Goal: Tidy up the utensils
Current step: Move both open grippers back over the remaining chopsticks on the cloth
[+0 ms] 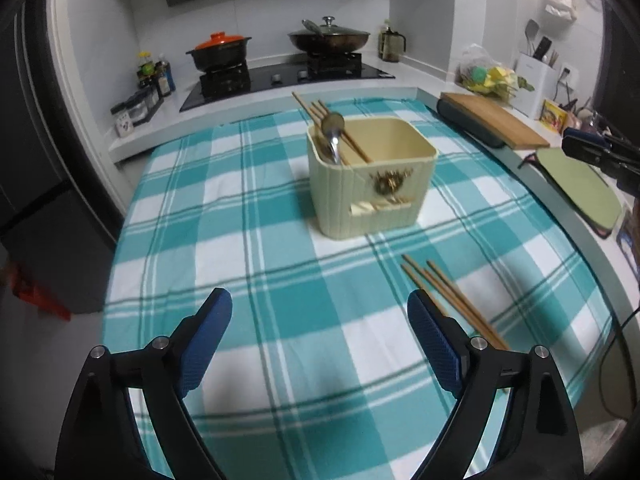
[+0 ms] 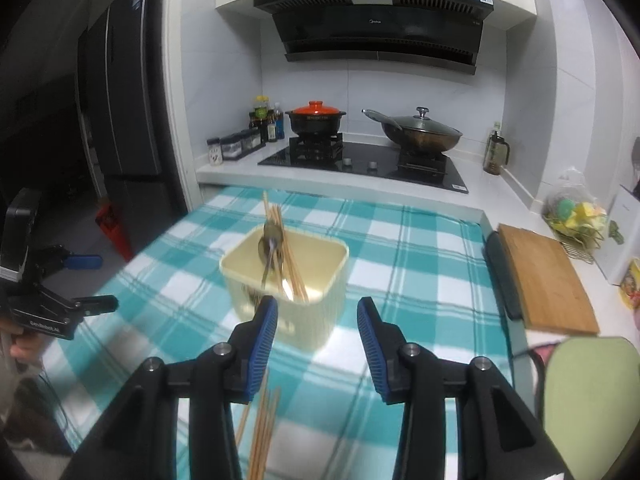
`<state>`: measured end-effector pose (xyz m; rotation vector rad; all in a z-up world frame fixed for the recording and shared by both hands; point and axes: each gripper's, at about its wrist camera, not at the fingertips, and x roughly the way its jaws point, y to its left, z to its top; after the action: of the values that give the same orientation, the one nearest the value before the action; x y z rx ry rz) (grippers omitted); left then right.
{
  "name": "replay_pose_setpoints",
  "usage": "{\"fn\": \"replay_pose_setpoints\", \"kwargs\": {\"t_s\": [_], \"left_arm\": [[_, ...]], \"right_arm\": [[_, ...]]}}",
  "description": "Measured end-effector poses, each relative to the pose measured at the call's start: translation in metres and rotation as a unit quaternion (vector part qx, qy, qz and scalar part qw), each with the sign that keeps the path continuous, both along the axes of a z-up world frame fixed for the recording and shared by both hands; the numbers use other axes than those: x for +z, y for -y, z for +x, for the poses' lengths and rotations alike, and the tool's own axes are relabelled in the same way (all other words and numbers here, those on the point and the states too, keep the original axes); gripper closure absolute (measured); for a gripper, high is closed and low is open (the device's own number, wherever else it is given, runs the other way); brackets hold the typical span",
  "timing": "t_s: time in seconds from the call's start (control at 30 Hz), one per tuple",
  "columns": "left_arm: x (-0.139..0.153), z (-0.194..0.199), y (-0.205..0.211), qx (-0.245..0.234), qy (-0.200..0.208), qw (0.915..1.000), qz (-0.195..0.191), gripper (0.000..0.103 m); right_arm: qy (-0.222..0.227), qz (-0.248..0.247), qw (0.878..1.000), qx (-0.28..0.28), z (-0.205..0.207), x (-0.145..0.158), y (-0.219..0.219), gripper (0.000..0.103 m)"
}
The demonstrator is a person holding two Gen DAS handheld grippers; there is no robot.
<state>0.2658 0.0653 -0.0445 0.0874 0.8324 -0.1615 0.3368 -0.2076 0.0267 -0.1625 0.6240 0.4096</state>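
Left wrist view: a table under a teal-and-white checked cloth (image 1: 256, 264), kitchen counter beyond.
Left gripper (image 1: 320, 308): jaws wide apart, nothing between the blue pads, hovering over the cloth.
Bin (image 1: 372, 176): cream, rectangular, standing upright near the middle of the cloth, ahead of the gripper.
In the bin: chopsticks (image 1: 320, 120) and a metal spoon (image 1: 334, 136) lean against its far-left corner, tops sticking out over the rim.
Loose chopsticks (image 1: 448, 296): a small bundle flat on the cloth, near side of the bin, running under the gripper's right finger.
Right gripper, seen from here (image 1: 600, 152): dark and partly cut off at the right edge; jaw state cannot be told from this view.
Right wrist view: same table from the other side, stove with an orange-lidded pot (image 2: 316, 118) and a wok (image 2: 420, 132) behind.
Right gripper (image 2: 318, 320): jaws partly apart, empty, held just above the bin's (image 2: 320, 264) near edge.
Bin contents: spoon (image 2: 270, 244) and chopsticks (image 2: 280, 240) stand tilted inside.
Loose chopsticks (image 2: 262, 432): on the cloth below the gripper's left finger.
Left gripper, seen from here (image 2: 90, 280): at the left edge, fingers spread, a hand (image 2: 20, 344) on its grip.
Board (image 2: 548, 280): wooden, on the counter to the right.
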Motion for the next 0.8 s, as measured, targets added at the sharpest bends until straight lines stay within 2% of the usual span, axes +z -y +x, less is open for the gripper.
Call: {"fn": "replay_pose_setpoints", "kwargs": {"t_s": [0.13,0.23,0.3,0.47,0.53,0.63,0.8], "left_arm": [[-0.032,-0.041,0.012,0.01,-0.018,0.999,-0.041,0.013],[-0.055,-0.062,0.022,0.019,-0.031,0.9963,-0.078,0.013],[-0.068,-0.073,0.028,0.034,-0.036,0.9947,-0.09,0.013],[-0.09,-0.096,0.043,0.067,-0.025,0.9944,-0.078,0.013],[-0.097,-0.101,0.048,0.071,-0.029,0.9941,-0.076,0.012],[-0.109,-0.103,0.058,0.058,-0.049,0.9937,-0.083,0.012],[-0.113,-0.094,0.078,0.042,-0.053,0.9955,-0.066,0.012]], "right_arm": [[0.008,-0.025,1.0,-0.008,-0.058,-0.026,0.006,0.061],[-0.001,-0.02,1.0,-0.016,-0.095,-0.052,0.007,0.061],[-0.006,-0.011,1.0,-0.025,-0.115,-0.07,0.007,0.061],[-0.005,0.03,0.996,-0.082,-0.156,-0.11,0.019,0.061],[-0.02,0.041,0.994,-0.103,-0.165,-0.13,0.024,0.061],[-0.061,0.043,0.991,-0.109,-0.168,-0.158,0.03,0.061],[-0.076,0.047,0.987,-0.131,-0.169,-0.172,0.043,0.061]]}}
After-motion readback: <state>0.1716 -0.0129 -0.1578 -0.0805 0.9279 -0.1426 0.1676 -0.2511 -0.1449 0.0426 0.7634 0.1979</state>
